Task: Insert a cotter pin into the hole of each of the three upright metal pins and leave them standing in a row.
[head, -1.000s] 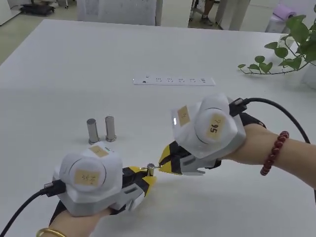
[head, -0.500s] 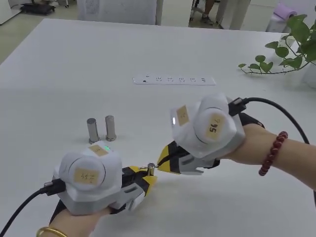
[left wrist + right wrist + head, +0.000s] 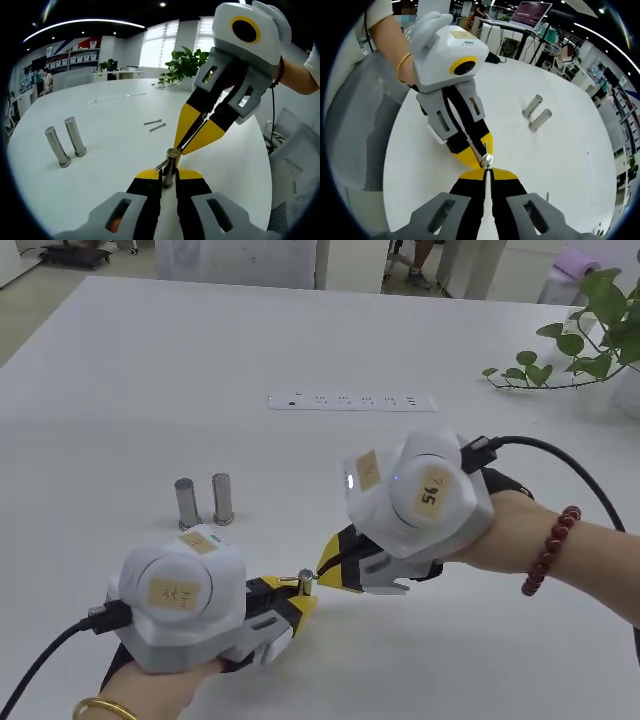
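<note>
On the broad white table (image 3: 120, 390), a pair of upright metal pins (image 3: 222, 499) stands close together at the left. Nearer, the left gripper (image 3: 300, 595) is clenched on a third metal pin (image 3: 304, 584). The right gripper (image 3: 324, 578) pinches a cotter pin (image 3: 161, 165) that pokes through the third pin's top hole. Spare cotter pins (image 3: 152, 122) lie beyond, with a power strip (image 3: 352, 402) farther back and a leafy plant (image 3: 590, 330) at the right edge, by bright windows (image 3: 160, 47).
</note>
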`<state>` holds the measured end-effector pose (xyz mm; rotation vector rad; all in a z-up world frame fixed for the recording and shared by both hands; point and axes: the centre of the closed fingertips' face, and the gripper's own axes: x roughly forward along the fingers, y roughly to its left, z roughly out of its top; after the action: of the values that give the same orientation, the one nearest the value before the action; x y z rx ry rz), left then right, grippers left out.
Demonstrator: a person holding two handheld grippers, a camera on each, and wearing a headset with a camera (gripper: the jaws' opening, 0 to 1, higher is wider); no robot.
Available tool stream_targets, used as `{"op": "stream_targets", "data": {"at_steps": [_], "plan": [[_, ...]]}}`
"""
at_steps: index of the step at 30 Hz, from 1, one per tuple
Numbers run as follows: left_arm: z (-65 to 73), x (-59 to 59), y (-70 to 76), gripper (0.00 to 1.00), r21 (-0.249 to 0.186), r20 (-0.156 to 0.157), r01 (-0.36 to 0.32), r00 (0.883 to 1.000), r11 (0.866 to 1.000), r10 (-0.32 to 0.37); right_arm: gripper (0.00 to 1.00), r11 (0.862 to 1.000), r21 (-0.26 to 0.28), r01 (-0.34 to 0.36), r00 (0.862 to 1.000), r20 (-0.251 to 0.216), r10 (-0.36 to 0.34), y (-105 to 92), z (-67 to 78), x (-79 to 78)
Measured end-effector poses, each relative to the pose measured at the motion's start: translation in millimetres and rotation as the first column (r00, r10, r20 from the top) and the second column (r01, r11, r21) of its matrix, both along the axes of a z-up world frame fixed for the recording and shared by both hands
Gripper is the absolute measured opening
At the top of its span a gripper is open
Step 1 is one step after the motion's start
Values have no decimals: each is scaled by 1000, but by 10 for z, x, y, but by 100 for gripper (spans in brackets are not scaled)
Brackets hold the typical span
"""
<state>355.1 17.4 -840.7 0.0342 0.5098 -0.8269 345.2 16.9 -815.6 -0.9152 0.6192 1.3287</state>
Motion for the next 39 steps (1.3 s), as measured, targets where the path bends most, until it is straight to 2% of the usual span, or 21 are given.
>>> {"op": "stream_targets", "data": {"at_steps": [6, 14, 20, 27, 31, 36, 39], "plan": [[-1, -1, 0, 9, 0, -7, -2, 1000, 1000, 2, 7, 1000, 7, 12, 1000, -19, -11, 11, -4, -16], [10, 14, 36, 18, 3, -8, -15, 1000, 1000, 15, 11, 999, 34, 39, 998, -45, -37, 18, 18, -20], [18, -28, 94, 24, 13, -14, -15, 1000, 1000, 15, 14, 996, 70, 61, 996, -70, -56, 47, 49, -21], [58, -79, 184, 31, 21, -6, -20, 1000, 1000, 20, 16, 992, 98, 74, 993, -99, -65, 77, 51, -13], [71, -115, 239, 39, 33, 1, -29, 1000, 999, 29, 16, 992, 109, 69, 993, -105, -58, 100, 46, -13], [128, -144, 308, 44, 16, 2, -49, 999, 999, 49, 14, 991, 121, 60, 992, -115, -46, 137, 42, -12], [180, -160, 342, 46, 11, 12, -54, 998, 998, 54, 14, 992, 117, 53, 993, -113, -40, 150, 26, -1]]}}
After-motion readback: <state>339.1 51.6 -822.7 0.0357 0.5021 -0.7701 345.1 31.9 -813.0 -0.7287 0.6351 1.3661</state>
